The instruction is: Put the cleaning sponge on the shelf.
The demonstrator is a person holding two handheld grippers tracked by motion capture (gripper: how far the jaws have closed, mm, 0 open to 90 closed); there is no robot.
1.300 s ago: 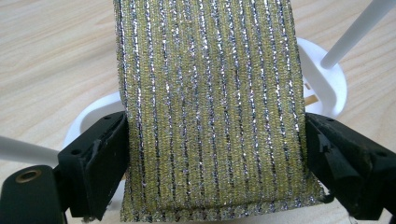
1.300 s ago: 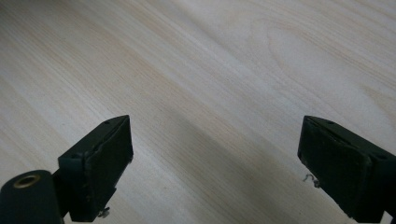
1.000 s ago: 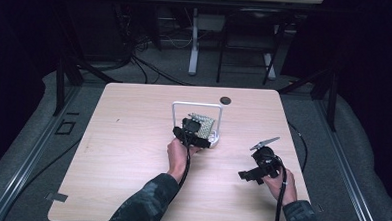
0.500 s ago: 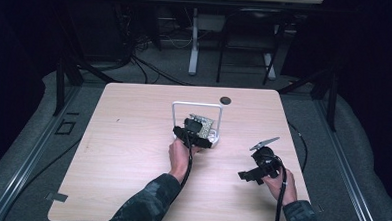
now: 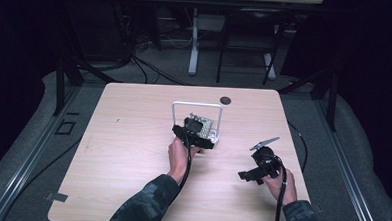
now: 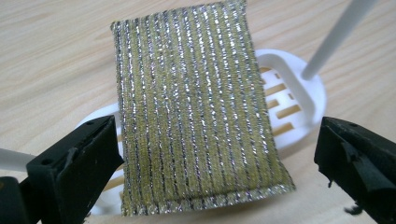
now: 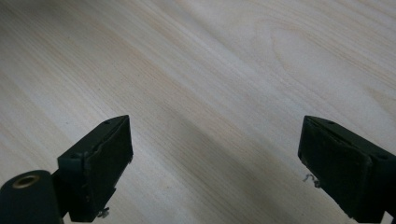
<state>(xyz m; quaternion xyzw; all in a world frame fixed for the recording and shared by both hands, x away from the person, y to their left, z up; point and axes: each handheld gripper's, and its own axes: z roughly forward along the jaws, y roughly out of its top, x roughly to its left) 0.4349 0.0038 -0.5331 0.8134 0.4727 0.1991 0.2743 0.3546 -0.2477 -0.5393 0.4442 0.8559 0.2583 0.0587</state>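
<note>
A yellow-green scouring sponge [image 6: 196, 107] threaded with silver stripes lies across a white slotted soap dish [image 6: 299, 100], which sits near the middle of the light wooden worktop [image 5: 122, 152]. The sponge overhangs the dish at its near and far ends. A white wire handle [image 5: 196, 106] arches over the dish; in the left gripper view 1 of its rods rises from the right rim.

The left tongs [image 6: 215, 163] are spread wide, 1 jaw on each side of the sponge's near end; the left jaw is just beside its edge, the right jaw stands clear, and nothing is gripped. In the high view the left tongs [image 5: 195, 135] hang over the dish's near side.

The right tongs [image 7: 215, 163] are also wide open and empty, above bare wood. In the high view they [image 5: 259, 163] sit to the near right, well apart from the dish. A small dark disc [image 5: 226, 100] lies near the worktop's far edge.
</note>
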